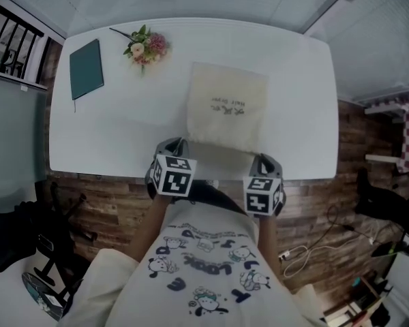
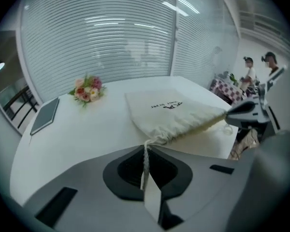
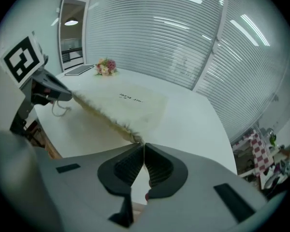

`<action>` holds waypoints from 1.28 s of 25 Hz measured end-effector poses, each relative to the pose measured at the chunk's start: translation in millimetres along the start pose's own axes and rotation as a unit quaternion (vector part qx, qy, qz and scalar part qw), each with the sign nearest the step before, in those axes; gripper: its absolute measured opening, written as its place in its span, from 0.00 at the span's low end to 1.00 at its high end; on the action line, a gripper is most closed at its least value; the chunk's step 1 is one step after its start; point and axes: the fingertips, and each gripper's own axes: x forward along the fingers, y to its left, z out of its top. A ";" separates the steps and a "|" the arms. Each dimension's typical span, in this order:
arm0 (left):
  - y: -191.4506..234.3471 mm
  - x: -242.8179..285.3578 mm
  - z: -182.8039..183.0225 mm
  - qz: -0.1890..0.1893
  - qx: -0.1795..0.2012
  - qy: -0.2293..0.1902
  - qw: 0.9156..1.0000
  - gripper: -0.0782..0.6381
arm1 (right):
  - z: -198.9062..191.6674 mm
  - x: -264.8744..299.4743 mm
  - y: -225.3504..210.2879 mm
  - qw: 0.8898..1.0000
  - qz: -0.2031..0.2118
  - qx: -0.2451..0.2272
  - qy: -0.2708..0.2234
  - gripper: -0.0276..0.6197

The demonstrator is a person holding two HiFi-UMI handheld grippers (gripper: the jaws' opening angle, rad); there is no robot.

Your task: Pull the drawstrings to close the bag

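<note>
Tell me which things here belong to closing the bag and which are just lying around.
For the job: cloth bag; left drawstring, pinched by left gripper; right drawstring, pinched by right gripper.
Just lying about: teal notebook; small bouquet.

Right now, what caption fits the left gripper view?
Left gripper shut on the cream bag's drawstring, white table beyond.

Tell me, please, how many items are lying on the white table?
3: a green notebook at the far left, a flower bouquet right of it, and a cloth bag near the front edge. None seems hidden.
</note>
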 end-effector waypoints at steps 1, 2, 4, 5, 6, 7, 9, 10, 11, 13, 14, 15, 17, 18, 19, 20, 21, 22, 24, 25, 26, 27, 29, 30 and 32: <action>1.1 0.5 -0.2 0.004 -0.025 -0.004 1.000 0.17 | 1.3 -0.6 -1.7 1.000 -0.008 0.018 -0.004 0.08; 2.4 1.0 -0.7 0.005 -0.044 -0.008 0.999 0.17 | 2.7 -1.1 -3.2 0.999 -0.014 0.029 -0.008 0.08; 5.7 1.6 -0.9 -0.001 -0.071 -0.014 0.997 0.17 | 4.5 -1.5 -5.6 0.999 -0.021 0.029 -0.015 0.08; 8.0 1.2 -0.4 -0.004 -0.082 -0.016 0.997 0.17 | 4.7 -1.3 -6.2 0.999 -0.022 0.023 -0.017 0.08; 10.6 0.5 0.4 -0.002 -0.089 -0.018 0.996 0.17 | 5.0 -1.0 -6.4 0.999 -0.022 0.018 -0.018 0.08; 13.6 0.0 1.5 0.002 -0.092 -0.020 0.996 0.17 | 5.6 -0.7 -6.5 0.999 -0.022 0.015 -0.018 0.08; 19.7 -0.2 4.1 0.014 -0.091 -0.025 0.995 0.17 | 7.9 -1.4 -7.6 0.999 -0.025 0.015 -0.023 0.08; 22.5 0.1 4.9 0.017 -0.094 -0.028 0.995 0.17 | 9.6 -2.3 -9.1 0.999 -0.027 0.021 -0.027 0.08; 24.6 0.4 5.7 0.015 -0.103 -0.032 0.994 0.17 | 11.5 -3.6 -11.3 0.999 -0.028 0.033 -0.033 0.08; 26.8 -0.3 9.3 0.008 -0.124 -0.041 0.991 0.17 | 15.1 -5.9 -17.6 0.996 -0.029 0.073 -0.047 0.07; 27.7 -1.4 11.7 0.008 -0.129 -0.045 0.991 0.17 | 16.4 -6.6 -21.3 0.994 -0.029 0.095 -0.055 0.07; 28.5 -2.4 13.8 0.009 -0.130 -0.049 0.990 0.17 | 17.3 -6.8 -25.3 0.991 -0.032 0.113 -0.062 0.07; 30.7 -3.8 16.5 0.010 -0.138 -0.054 0.989 0.17 | 18.6 -6.8 -32.6 0.986 -0.042 0.142 -0.073 0.07; 32.3 -4.1 16.4 0.009 -0.148 -0.055 0.987 0.17 | 18.4 -7.2 -35.1 0.984 -0.046 0.157 -0.077 0.07; 34.3 -4.4 15.3 0.007 -0.159 -0.055 0.986 0.17 | 17.2 -7.3 -37.1 0.981 -0.049 0.172 -0.078 0.07; 36.7 -4.4 13.7 0.007 -0.169 -0.055 0.984 0.17 | 14.9 -7.0 -39.2 0.978 -0.050 0.187 -0.079 0.07; 39.3 -4.3 11.8 0.006 -0.180 -0.054 0.982 0.17 | 11.8 -6.1 -41.7 0.974 -0.050 0.204 -0.080 0.07; 41.8 -3.9 9.7 0.005 -0.190 -0.053 0.980 0.17 | 8.0 -4.7 -44.7 0.971 -0.049 0.222 -0.080 0.07; 46.1 -3.2 5.6 0.002 -0.211 -0.050 0.976 0.17 | 0.3 -2.1 -50.1 0.963 -0.047 0.254 -0.077 0.07; 48.1 -2.8 3.8 0.001 -0.220 -0.049 0.974 0.17 | -2.6 -1.4 -52.3 0.960 -0.048 0.265 -0.076 0.07; 50.4 -2.6 2.2 0.002 -0.225 -0.048 0.973 0.17 | -4.5 -1.3 -54.4 0.958 -0.051 0.270 -0.077 0.07; 53.5 -2.7 0.7 0.008 -0.225 -0.049 0.973 0.17 | -5.8 -1.8 -57.0 0.958 -0.056 0.272 -0.079 0.07; 62.4 -3.2 -2.0 0.017 -0.231 -0.050 0.971 0.17 | -7.6 -3.5 -63.7 0.955 -0.064 0.276 -0.083 0.07; 66.4 -3.2 -3.2 0.016 -0.244 -0.050 0.968 0.17 | -8.9 -3.7 -66.7 0.953 -0.063 0.283 -0.085 0.07; 71.0 -2.6 -3.7 0.012 -0.270 -0.050 0.961 0.17 | -13.0 -2.2 -70.0 0.948 -0.058 0.300 -0.084 0.07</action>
